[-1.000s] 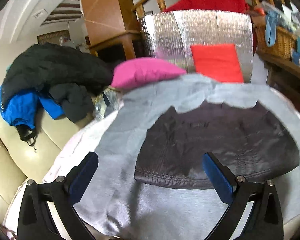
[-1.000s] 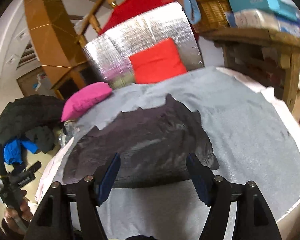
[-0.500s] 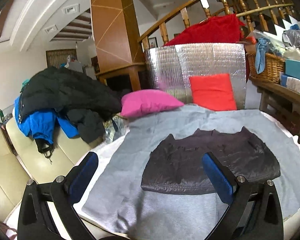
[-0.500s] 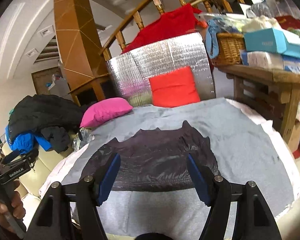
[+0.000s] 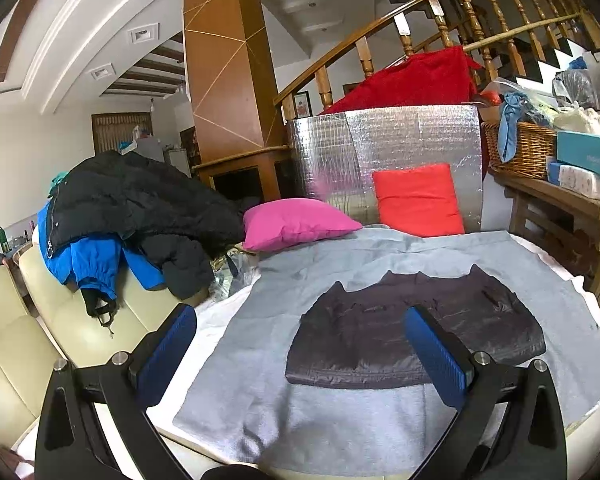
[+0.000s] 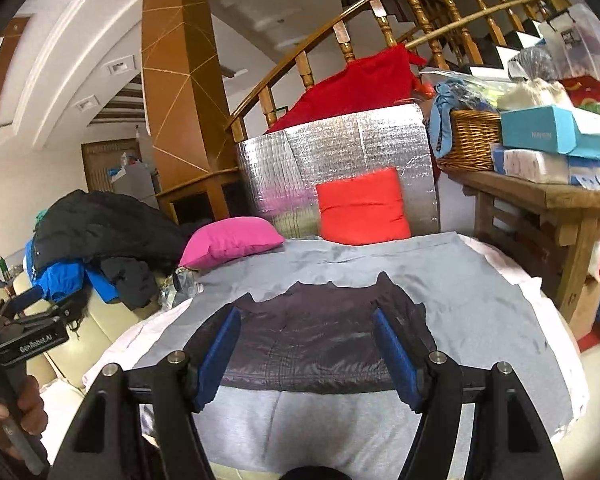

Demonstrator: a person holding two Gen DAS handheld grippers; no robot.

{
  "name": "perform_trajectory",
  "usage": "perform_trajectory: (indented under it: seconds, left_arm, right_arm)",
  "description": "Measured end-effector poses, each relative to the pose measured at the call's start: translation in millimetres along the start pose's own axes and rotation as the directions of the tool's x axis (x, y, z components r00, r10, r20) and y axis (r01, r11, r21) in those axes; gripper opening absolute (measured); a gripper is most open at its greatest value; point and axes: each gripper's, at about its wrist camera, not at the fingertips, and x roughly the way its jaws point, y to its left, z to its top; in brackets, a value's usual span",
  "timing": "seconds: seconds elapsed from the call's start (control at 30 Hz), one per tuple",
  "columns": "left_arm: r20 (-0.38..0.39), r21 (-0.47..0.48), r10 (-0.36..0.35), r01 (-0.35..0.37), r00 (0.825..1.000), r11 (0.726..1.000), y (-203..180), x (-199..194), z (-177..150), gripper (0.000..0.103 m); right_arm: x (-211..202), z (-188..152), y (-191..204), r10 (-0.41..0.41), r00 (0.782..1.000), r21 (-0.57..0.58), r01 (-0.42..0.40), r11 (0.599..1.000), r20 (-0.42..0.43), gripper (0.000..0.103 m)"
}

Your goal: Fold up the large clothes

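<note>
A dark, shiny jacket lies folded flat on a grey cloth that covers the round table; it also shows in the right wrist view. My left gripper is open and empty, held back from the table's near edge with the jacket ahead of it. My right gripper is open and empty, also back from the near edge, with the jacket between its blue pads. The left gripper's handle and the hand holding it show at the left of the right wrist view.
A cream sofa at the left carries a pile of black and blue coats. A pink cushion and a red cushion sit at the table's far side before a silver panel. A wooden bench with a basket and boxes stands right.
Both grippers have pulled back and tilted up away from the table, so the jacket looks smaller and farther. Both stay open and empty. The jacket has not moved.
</note>
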Motion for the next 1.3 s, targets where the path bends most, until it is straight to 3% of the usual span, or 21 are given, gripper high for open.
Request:
perform_trajectory:
  seconds: [1.3]
  left_arm:
    - [-0.016, -0.003, 0.008, -0.008, 1.0, 1.0, 4.1, -3.9, -7.5, 0.103]
  right_arm:
    - [0.7, -14.4, 6.5, -0.019, 1.0, -0.03, 0.019, 0.999, 0.009, 0.072]
